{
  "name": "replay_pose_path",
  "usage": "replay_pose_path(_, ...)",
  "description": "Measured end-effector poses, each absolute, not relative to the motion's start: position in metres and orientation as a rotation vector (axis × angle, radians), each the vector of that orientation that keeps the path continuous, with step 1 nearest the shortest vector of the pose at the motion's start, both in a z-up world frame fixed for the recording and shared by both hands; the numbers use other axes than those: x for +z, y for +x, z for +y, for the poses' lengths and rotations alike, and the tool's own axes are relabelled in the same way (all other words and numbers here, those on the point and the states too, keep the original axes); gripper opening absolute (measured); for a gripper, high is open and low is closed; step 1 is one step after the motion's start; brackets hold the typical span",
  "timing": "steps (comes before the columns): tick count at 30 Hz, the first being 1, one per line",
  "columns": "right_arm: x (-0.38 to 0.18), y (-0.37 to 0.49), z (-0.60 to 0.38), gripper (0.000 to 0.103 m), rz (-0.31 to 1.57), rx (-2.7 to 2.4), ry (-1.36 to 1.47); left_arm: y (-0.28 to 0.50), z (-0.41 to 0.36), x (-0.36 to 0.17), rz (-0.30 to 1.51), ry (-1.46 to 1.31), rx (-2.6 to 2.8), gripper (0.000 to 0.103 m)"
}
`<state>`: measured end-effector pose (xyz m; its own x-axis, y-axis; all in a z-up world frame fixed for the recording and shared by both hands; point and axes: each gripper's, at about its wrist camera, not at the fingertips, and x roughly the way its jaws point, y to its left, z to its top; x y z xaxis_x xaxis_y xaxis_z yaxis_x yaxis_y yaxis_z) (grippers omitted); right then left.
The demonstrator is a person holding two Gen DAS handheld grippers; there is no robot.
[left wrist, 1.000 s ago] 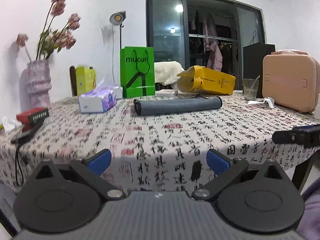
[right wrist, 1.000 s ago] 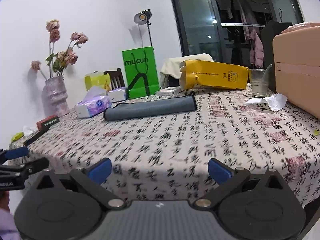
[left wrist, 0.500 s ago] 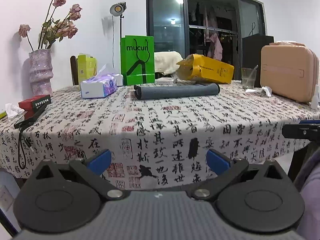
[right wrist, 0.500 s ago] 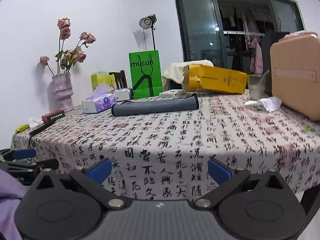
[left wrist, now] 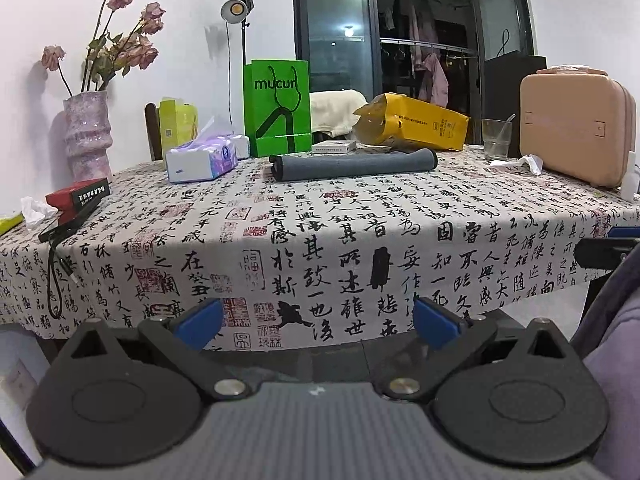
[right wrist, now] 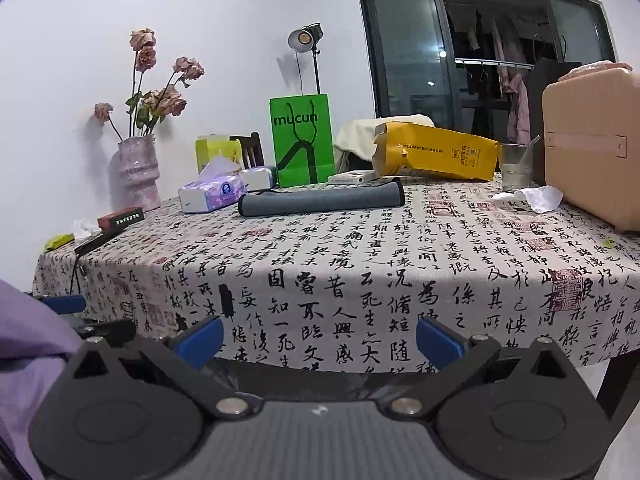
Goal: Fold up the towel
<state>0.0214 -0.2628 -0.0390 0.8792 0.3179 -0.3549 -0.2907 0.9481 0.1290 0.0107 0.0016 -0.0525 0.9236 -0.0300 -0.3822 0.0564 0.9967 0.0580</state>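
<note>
- towel (left wrist: 352, 164) looks soft and light, sitting in a long fold, so I'd pinch an end corner
- left gripper (left wrist: 318, 316) and right gripper (right wrist: 319, 334): jaws wide apart, holding nothing

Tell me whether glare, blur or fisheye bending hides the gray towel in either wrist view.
Left wrist: towel sharp, evenly lit; lamp glare stays on the wall; table edge bows. Right wrist: towel equally clear; black corners only.
</note>
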Motion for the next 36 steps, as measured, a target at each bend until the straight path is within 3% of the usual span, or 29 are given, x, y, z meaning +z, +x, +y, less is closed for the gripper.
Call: replay_pose_path(36, -0.0384, 0.0203, -0.2599, 0.103, 0.364, 0.333, 0.079, 0.0122, 0.0010, -0.0525, 0.387, 0.071, -0.051, 0.103)
